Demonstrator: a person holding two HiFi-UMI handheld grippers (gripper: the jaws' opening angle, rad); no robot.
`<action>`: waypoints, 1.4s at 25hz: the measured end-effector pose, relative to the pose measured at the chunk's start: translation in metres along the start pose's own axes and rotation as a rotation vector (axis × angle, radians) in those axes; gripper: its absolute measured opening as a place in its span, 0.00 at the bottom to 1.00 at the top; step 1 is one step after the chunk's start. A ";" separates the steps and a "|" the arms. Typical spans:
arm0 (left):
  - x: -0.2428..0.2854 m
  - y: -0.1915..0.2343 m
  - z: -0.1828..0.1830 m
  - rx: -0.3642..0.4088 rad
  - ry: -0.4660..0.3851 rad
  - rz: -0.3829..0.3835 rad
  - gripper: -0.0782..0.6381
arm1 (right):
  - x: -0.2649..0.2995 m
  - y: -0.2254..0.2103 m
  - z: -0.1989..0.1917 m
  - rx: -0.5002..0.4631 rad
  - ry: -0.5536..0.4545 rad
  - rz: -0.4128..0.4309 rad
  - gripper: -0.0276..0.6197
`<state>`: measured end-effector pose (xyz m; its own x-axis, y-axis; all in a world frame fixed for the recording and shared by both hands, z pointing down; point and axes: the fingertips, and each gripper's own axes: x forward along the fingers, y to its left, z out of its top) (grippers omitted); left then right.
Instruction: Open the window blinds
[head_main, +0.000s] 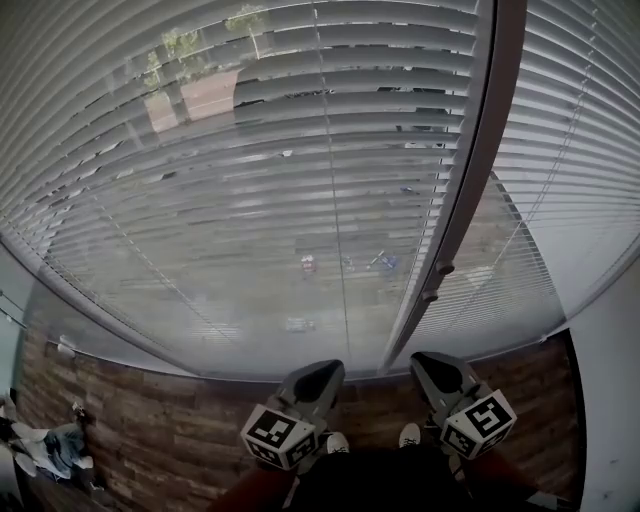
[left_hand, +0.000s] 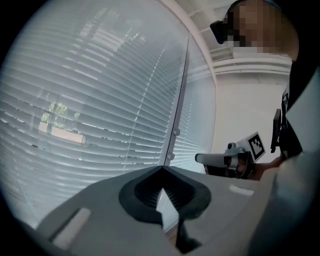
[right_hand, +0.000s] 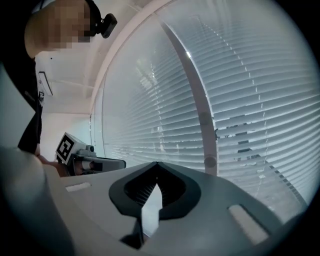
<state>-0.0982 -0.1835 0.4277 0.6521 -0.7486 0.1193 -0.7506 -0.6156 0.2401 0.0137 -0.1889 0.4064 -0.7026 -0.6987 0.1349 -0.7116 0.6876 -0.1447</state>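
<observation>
Since the blinds (head_main: 300, 150) are thin horizontal slats strung on fine cords, I judge them light, springy and easy to kink, so pinching a single slat looks like a poor way to take hold. A thin cord (head_main: 330, 200) runs down through the slats at the centre of the head view. It looks like the safer place to grip, though I cannot tell whether it is a pull cord or only a lift string, and I see no tilt wand.

They fill the whole upper part of the frame in two pale grey panels, lowered to the sill. The slats are angled enough that trees and a building show through at upper left. A dark upright frame post (head_main: 470, 190) splits the panels right of centre and carries two small round knobs (head_main: 445, 268) whose purpose I cannot make out.

At the bottom centre, above the wooden floor (head_main: 150, 430), my left gripper (head_main: 318, 372) and right gripper (head_main: 432, 362) point toward the sill. Each has its jaws closed tip to tip on nothing, apart from the slats.
</observation>
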 end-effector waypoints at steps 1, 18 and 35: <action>0.004 0.000 0.002 0.010 -0.005 0.002 0.11 | -0.001 -0.009 0.005 -0.024 -0.010 -0.019 0.09; 0.002 0.026 0.025 0.096 -0.026 0.049 0.11 | 0.022 -0.094 0.098 -0.261 -0.135 -0.362 0.25; 0.009 0.015 0.011 0.060 -0.016 0.005 0.11 | 0.039 -0.108 0.087 -0.259 -0.081 -0.418 0.29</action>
<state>-0.1053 -0.2024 0.4214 0.6473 -0.7550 0.1052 -0.7589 -0.6255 0.1811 0.0641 -0.3080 0.3419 -0.3616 -0.9309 0.0514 -0.9180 0.3651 0.1549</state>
